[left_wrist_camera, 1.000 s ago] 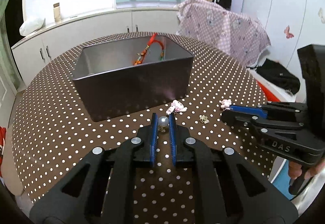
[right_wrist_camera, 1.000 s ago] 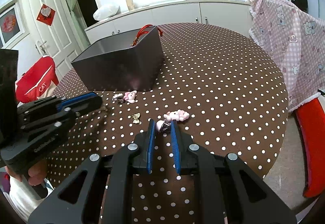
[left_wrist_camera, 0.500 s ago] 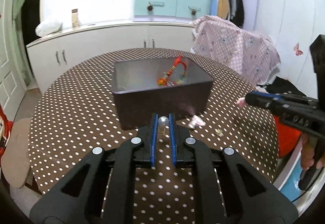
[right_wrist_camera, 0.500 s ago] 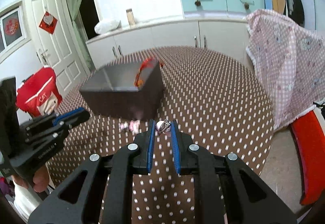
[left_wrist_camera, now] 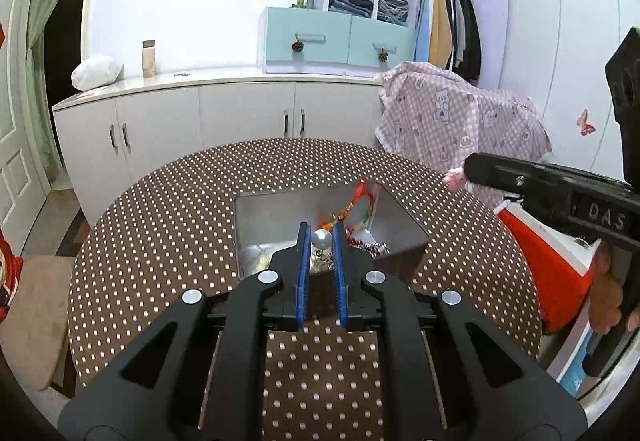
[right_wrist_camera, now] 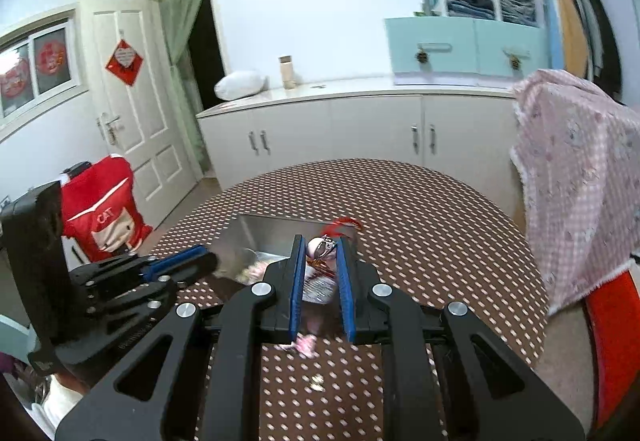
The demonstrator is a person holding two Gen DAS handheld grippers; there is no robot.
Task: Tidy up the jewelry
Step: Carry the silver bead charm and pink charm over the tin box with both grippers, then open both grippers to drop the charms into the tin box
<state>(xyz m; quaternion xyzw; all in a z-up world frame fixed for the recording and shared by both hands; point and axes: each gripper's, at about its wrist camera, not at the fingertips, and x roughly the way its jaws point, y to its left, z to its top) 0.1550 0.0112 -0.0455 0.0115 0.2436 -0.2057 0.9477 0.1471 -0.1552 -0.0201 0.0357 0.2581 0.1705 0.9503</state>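
Tongs poised above the grey box (left_wrist_camera: 400,237) at twelve o'clock; my left tongs (left_wrist_camera: 321,241) clamp a silver bead (left_wrist_camera: 321,240), right tongs (right_wrist_camera: 319,247) a pink charm (right_wrist_camera: 320,247), ready for dropping in.

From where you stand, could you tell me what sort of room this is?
Most likely a bedroom or dressing room at home: an open wardrobe with hanging clothes, shelves of folded garments, and a round table under a polka-dot cloth bearing a jewelry box.
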